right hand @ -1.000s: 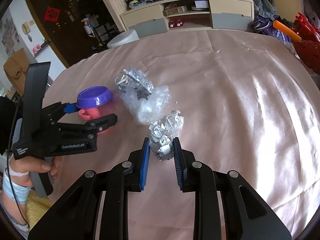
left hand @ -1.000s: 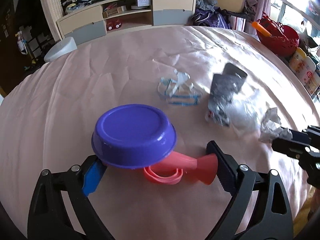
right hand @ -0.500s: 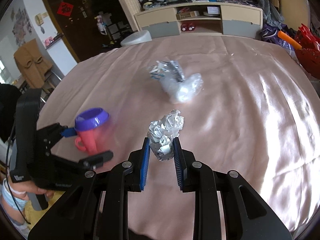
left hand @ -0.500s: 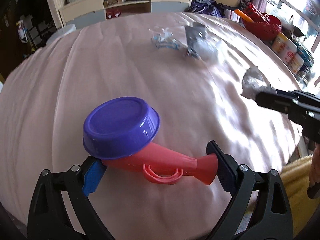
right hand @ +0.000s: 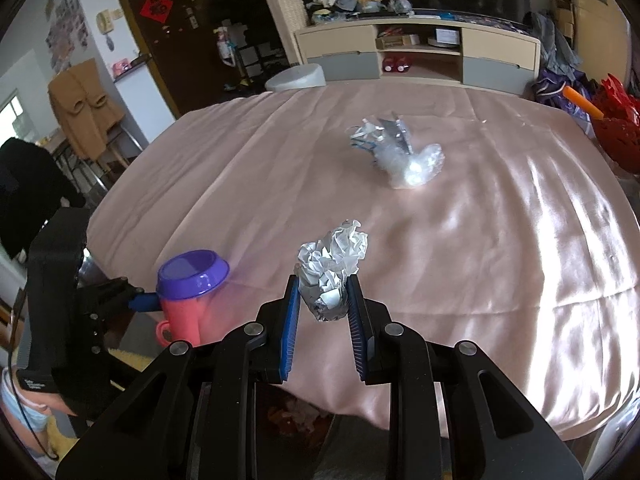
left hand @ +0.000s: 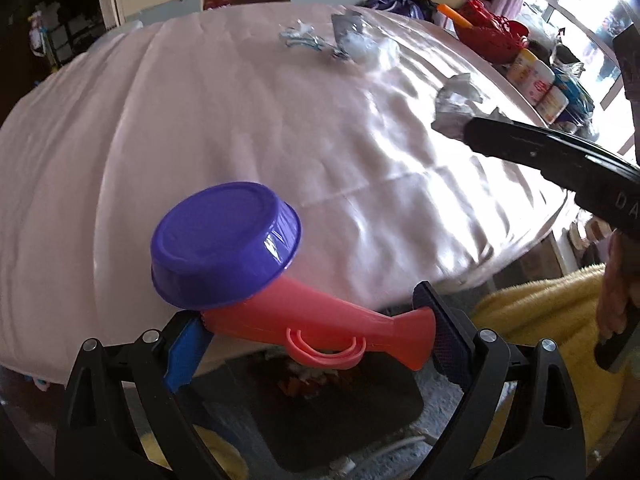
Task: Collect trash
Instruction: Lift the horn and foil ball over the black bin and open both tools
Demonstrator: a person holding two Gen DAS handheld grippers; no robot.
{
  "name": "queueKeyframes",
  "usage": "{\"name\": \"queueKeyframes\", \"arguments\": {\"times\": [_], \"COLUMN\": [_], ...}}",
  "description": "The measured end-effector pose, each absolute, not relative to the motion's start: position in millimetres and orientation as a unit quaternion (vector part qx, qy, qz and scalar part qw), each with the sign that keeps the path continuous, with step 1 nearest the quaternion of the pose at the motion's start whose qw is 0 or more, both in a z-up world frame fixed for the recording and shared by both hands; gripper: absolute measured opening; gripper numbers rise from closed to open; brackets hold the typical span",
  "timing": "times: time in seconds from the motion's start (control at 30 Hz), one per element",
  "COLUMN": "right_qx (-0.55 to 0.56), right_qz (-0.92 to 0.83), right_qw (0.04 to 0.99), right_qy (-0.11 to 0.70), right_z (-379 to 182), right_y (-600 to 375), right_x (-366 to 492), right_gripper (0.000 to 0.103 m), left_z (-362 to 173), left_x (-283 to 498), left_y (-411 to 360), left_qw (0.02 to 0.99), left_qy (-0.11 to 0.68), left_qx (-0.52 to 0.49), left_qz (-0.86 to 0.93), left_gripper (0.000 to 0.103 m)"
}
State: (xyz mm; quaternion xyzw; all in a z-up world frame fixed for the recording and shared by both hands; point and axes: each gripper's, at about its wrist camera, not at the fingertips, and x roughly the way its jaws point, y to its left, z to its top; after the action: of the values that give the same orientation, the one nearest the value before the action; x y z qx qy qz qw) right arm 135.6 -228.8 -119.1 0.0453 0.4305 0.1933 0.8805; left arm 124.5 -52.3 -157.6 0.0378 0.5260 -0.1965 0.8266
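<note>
**Count of things in view**

One pink cup [left hand: 320, 326], one purple bowl [left hand: 224, 248], and one crumpled foil ball [right hand: 332, 272]. One small heap of wrappers [right hand: 396, 152] on one pink cloth [right hand: 480, 240]. Two grippers, left [left hand: 310, 344] and right [right hand: 324, 312].

A pink-clothed table [right hand: 500, 240] carries a clear plastic wad [right hand: 412, 162], with a foil wrapper [right hand: 394, 130] touching its far side and blue-white scraps [left hand: 298, 36] just beside it.
</note>
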Motion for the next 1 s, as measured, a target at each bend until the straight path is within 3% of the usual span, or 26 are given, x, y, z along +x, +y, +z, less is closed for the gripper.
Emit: {"name": "queueKeyframes", "arguments": {"times": [0.47, 1.0], "right_qx": [0.033, 0.047], "right_qz": [0.198, 0.219], "right_qw": [0.878, 0.852], "right_qy": [0.435, 0.473], "right_z": [-127, -166], "right_y": [-219, -201], "right_x": [110, 54], "right_gripper": [0.026, 0.026], "left_z": [-158, -208], "left_x": [99, 38], "left_y": [-46, -24], "left_qw": [0.821, 0.804], "left_qy": [0.534, 0.569], "left_qx": [0.012, -0.037], "left_qz": [-0.202, -0.17], "left_gripper": [0.09, 0.09]}}
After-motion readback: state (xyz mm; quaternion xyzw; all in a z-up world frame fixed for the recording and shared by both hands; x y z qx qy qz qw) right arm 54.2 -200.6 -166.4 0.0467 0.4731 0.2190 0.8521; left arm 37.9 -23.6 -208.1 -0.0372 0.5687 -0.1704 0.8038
